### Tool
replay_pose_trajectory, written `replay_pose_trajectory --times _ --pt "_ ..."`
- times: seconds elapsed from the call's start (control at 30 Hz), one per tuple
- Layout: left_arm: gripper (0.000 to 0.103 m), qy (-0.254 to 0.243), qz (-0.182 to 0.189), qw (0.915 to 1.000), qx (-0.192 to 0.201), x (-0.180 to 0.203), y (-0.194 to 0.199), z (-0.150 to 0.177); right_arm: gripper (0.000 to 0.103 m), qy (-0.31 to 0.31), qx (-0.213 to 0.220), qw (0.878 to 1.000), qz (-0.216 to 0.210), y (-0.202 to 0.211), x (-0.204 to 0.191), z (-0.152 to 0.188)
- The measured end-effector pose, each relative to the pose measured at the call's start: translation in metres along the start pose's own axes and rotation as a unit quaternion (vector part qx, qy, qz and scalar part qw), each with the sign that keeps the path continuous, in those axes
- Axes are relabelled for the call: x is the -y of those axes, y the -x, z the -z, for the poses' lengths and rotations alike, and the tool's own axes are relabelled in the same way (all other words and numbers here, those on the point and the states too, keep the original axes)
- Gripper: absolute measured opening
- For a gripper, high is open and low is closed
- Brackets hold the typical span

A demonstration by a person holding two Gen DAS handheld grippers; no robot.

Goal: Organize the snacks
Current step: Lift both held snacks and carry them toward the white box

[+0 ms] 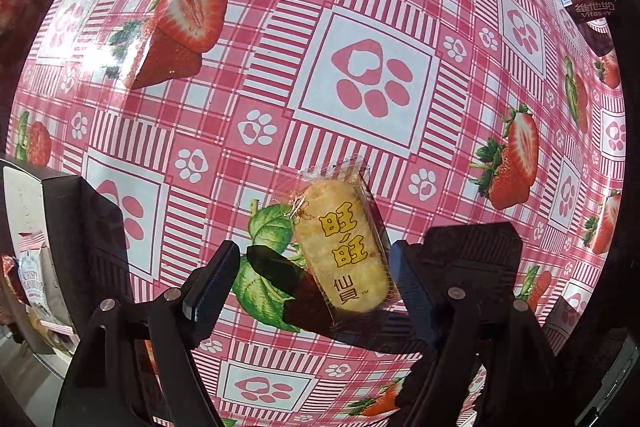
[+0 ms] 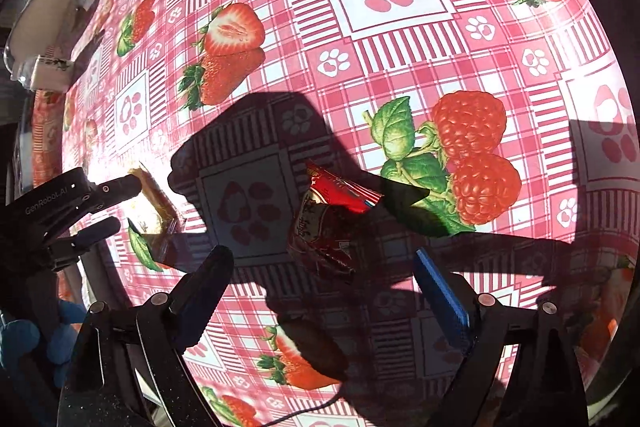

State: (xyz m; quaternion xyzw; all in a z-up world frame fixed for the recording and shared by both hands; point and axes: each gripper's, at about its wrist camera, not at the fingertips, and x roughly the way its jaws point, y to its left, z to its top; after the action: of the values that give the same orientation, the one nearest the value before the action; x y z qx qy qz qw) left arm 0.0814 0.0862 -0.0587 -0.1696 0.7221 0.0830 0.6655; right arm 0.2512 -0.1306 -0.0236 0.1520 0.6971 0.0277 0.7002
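Clear-wrapped yellow rice cracker (image 1: 346, 247) lies between the spread left gripper (image 1: 316, 281) fingers, untouched. Bare strawberry-print tablecloth (image 1: 360, 7) lies beyond. Right gripper (image 2: 322, 287) is spread too, red snack packet (image 2: 328, 223) just ahead.

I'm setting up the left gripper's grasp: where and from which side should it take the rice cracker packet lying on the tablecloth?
Grip the rice cracker packet across its short width, at the middle of its long sides, coming straight down from above. It lies flat on the tablecloth, long and narrow, slightly skewed between the open fingers of the left gripper, so a small roll to square up would probably help.
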Motion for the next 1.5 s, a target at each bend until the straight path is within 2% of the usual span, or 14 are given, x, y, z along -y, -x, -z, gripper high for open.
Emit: replay_pose_trajectory --times 0.23,0.33,0.43,0.5,0.57,0.67,0.73,0.77,0.8,0.87,1.03,1.2,1.3,1.5 --pt "0.086 -0.037 -0.051 0.9978 0.019 0.025 -0.015 0.014 0.092 -0.020 -0.014 0.999 0.021 -0.004 0.018 -0.019" --pt "0.079 -0.068 -0.053 0.9956 0.037 0.028 -0.013 0.025 0.092 -0.007 -0.014 0.999 0.049 -0.011 0.011 -0.016" --pt "0.056 -0.115 -0.056 0.9901 0.058 0.031 -0.006 0.048 0.069 0.030 0.001 0.997 0.071 -0.012 -0.006 -0.009" --pt "0.040 -0.149 -0.057 0.9855 0.057 0.026 -0.005 0.065 0.043 0.057 0.003 0.996 0.071 -0.011 -0.014 0.001" --pt "0.040 -0.163 -0.050 0.9844 0.044 0.010 -0.006 0.091 0.034 0.074 -0.008 0.996 0.047 -0.011 -0.014 0.010" --pt "0.040 -0.167 -0.059 0.9836 0.036 -0.014 -0.009 0.127 0.034 0.110 -0.027 0.993 0.040 -0.017 -0.019 0.040" --pt "0.052 -0.157 -0.068 0.9849 0.027 -0.027 -0.012 0.140 0.035 0.116 -0.049 0.992 0.023 -0.022 -0.016 0.061" --pt "0.057 -0.150 -0.065 0.9862 0.025 -0.032 -0.012 0.144 0.038 0.113 -0.052 0.992 0.014 -0.022 -0.013 0.069" --pt "0.067 -0.145 -0.063 0.9872 0.024 -0.036 -0.012 0.146 0.057 0.107 -0.054 0.993 0.008 -0.021 -0.009 0.076" --pt "0.072 -0.139 -0.063 0.9877 0.033 -0.042 -0.009 0.147 0.087 0.087 -0.046 0.995 0.011 -0.017 0.001 0.085" --pt "0.079 -0.140 -0.073 0.9869 0.032 -0.035 -0.013 0.132 0.087 0.055 -0.038 0.998 0.021 -0.011 0.015 0.083" --pt "0.089 -0.112 -0.057 0.9916 0.029 -0.035 -0.021 0.146 0.088 0.013 -0.036 0.998 0.044 -0.023 0.006 0.070" --pt "0.096 -0.118 -0.060 0.9908 0.027 -0.037 -0.028 0.156 0.102 0.006 -0.040 0.997 0.058 -0.034 -0.006 0.059" --pt "0.103 -0.113 -0.059 0.9916 0.021 -0.047 -0.033 0.158 0.103 0.027 -0.046 0.990 0.131 -0.060 -0.044 0.069"
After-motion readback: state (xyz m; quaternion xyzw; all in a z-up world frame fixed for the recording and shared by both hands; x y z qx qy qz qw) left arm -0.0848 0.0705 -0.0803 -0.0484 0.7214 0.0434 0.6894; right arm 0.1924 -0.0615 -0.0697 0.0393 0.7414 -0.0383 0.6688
